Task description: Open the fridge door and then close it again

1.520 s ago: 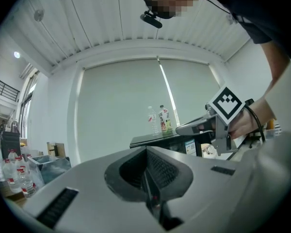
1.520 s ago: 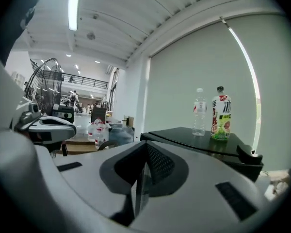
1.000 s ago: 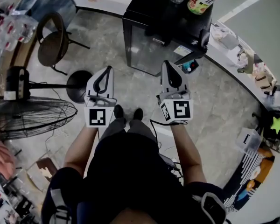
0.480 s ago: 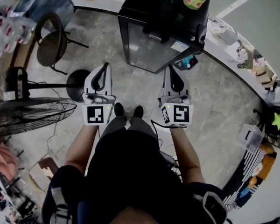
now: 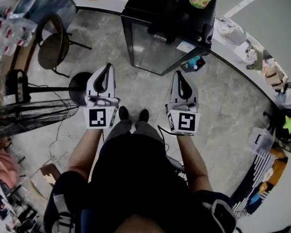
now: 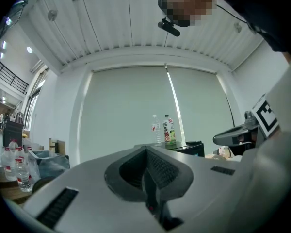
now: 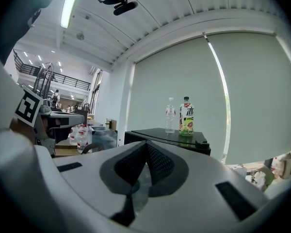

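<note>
Well, the fridge (image 5: 170, 18) is a small black box in the upper middle of the head view, and its glass door (image 5: 153, 50) faces the person and looks shut flat against the box. A shut door fits two stories: a door that is waiting to be pulled open, or a door that is pushed closed again, and this one look cannot say which. On top of the fridge stand a clear water bottle (image 7: 170, 114) and a bottle with a green label (image 7: 186, 115), side by side. Just below the fridge in the head view, the left gripper (image 5: 109, 68) and the right gripper (image 5: 178, 74) point toward it, near it but not touching it. Both tongs are pressed together, and each one's own view shows nothing pinched between its jaws. The person's shoes (image 5: 133, 115) are on the floor between the two grippers. A chair (image 5: 53, 45) sits in the upper left, and a big fan (image 5: 29, 118) lies at the left edge. Any touch on the door should probably be slow and soft, because a hard tug or bump could shake the little fridge and tip the bottles. I cannot make out a handle on the door from here.
</note>
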Motion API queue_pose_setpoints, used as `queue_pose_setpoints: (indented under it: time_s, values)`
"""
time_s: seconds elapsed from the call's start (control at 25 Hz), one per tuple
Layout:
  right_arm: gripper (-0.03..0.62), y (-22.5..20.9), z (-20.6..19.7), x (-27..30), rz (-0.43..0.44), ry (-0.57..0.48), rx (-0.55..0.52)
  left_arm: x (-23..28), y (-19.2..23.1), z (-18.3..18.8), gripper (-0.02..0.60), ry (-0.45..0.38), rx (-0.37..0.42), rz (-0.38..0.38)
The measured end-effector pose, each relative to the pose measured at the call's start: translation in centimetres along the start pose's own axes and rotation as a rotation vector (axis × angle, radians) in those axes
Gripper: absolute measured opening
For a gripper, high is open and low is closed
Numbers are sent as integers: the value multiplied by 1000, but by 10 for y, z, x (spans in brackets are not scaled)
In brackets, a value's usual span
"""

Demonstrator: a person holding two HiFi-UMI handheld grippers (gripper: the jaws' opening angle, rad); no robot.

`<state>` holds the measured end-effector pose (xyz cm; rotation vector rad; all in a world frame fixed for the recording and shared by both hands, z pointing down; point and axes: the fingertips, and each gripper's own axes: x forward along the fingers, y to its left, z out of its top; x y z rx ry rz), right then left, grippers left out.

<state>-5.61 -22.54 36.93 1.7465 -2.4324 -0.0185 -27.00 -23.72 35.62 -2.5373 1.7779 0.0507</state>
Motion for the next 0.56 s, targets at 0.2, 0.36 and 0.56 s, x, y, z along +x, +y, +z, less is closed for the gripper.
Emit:
queue_pose_setpoints:
  time_s: [0.2, 0.36, 0.56]
  values:
    - [18, 0, 1, 0, 1, 3, -13, 1, -1, 0, 23, -3, -1, 1]
    - [18, 2, 0, 0, 1, 10, -21, 0, 1, -2, 23, -1, 8, -2]
    - [18, 2, -1, 0, 5, 15, -32, -1, 0, -3, 23, 2, 3, 0]
